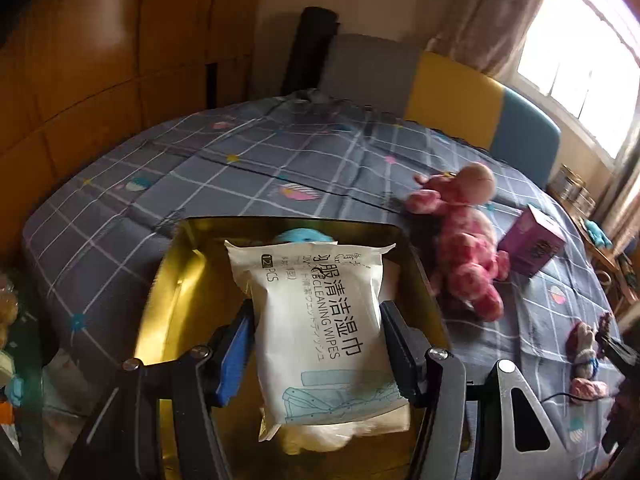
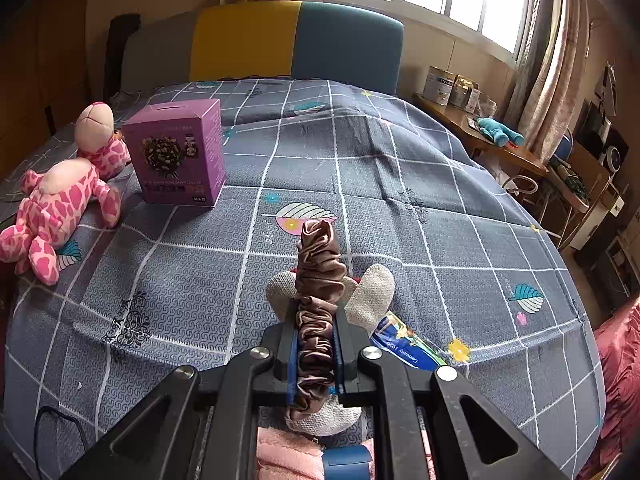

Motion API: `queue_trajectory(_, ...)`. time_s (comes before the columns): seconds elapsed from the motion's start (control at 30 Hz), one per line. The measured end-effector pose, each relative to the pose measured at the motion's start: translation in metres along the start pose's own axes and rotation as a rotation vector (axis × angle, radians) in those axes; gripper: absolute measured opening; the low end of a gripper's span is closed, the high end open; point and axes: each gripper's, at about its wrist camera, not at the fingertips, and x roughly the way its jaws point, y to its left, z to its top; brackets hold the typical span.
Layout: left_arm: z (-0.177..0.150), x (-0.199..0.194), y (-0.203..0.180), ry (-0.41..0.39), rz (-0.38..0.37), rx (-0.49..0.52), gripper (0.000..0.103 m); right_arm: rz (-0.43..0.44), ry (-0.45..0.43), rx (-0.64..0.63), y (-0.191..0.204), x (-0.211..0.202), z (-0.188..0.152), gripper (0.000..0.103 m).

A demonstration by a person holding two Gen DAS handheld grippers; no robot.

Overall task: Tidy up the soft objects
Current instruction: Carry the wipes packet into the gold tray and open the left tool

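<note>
Wipes pack (image 1: 320,328) is clamped between the left gripper (image 1: 316,344) jaws above a gold box (image 1: 180,292); scrunchie (image 2: 318,316) is pinched by the nearly closed right gripper (image 2: 316,356) jaws over the bed (image 2: 400,200).

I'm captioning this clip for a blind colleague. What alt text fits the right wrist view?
The right gripper is shut on a brown satin scrunchie, held above a grey checked bedspread. Beneath it lies a beige knitted toy; farther left sit a purple box and a pink spotted plush.
</note>
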Motion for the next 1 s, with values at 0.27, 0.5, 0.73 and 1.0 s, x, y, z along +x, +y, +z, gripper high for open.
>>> queue_trajectory(0.27, 0.011, 0.061, 0.062, 0.133, 0.115, -0.092, 0.061, 0.005, 0.0, -0.02, 0.004, 0.0, 0.0, 0.012)
queue_trajectory(0.5, 0.02, 0.117, 0.058, 0.212, 0.15, -0.066, 0.062, -0.007, 0.01, -0.035, 0.007, 0.002, -0.001, 0.012)
queue_trajectory(0.73, 0.026, 0.122, 0.055, 0.188, 0.197, -0.055, 0.072, -0.019, 0.024, -0.044, 0.009, 0.006, -0.002, 0.012)
queue_trajectory(1.0, 0.014, 0.052, 0.031, 0.014, 0.203, 0.024, 0.075, -0.028, 0.028, -0.071, 0.014, 0.007, -0.003, 0.012)
